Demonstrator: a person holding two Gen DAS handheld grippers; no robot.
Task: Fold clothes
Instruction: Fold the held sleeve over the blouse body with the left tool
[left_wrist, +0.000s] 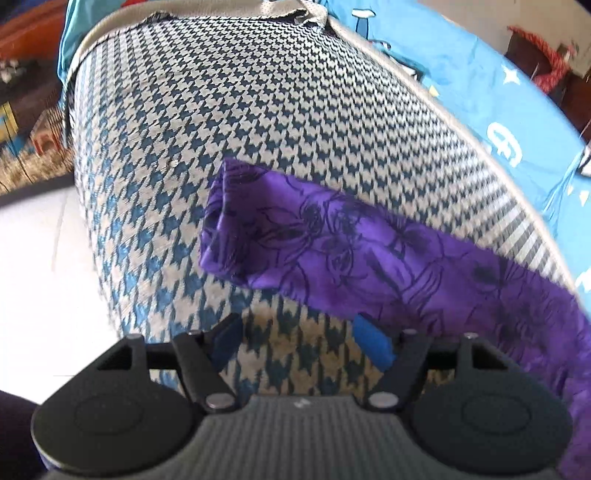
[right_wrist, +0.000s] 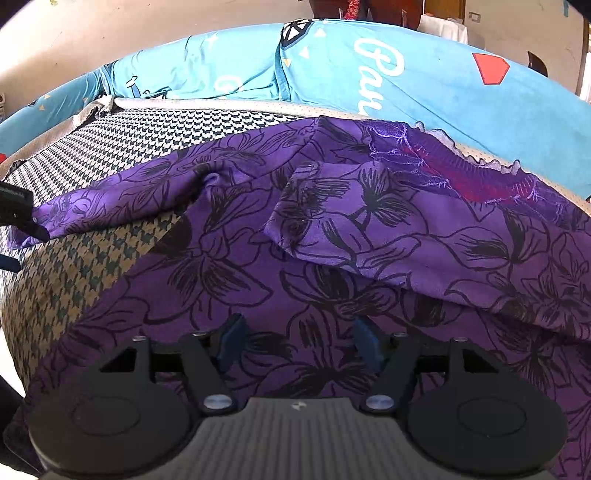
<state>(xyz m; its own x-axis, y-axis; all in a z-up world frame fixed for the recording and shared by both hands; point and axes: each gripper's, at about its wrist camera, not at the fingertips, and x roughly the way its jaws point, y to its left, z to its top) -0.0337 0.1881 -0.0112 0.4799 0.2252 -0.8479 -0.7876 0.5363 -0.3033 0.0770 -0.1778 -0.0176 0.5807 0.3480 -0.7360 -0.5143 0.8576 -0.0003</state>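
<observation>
A purple garment with black flower outlines (right_wrist: 258, 280) lies spread on a houndstooth-patterned cushion (left_wrist: 221, 110). One long sleeve (left_wrist: 332, 243) stretches out flat to the left across the pattern. My left gripper (left_wrist: 299, 343) is open just short of that sleeve, with only houndstooth fabric between its blue pads; its right finger (left_wrist: 373, 343) sits close to the sleeve's lower edge. My right gripper (right_wrist: 299, 343) is open low over the garment's body, the cloth lying flat between its pads. The other sleeve (right_wrist: 332, 221) lies folded over the chest. The neckline (right_wrist: 461, 166) shows red and lace trim.
A bright blue printed sheet (right_wrist: 406, 74) covers the bed behind the cushion. White floor (left_wrist: 37, 277) drops away past the cushion's left edge. Dark furniture and clutter (left_wrist: 546, 66) stand at the far right. The left gripper's fingers (right_wrist: 18, 218) show beside the sleeve's end.
</observation>
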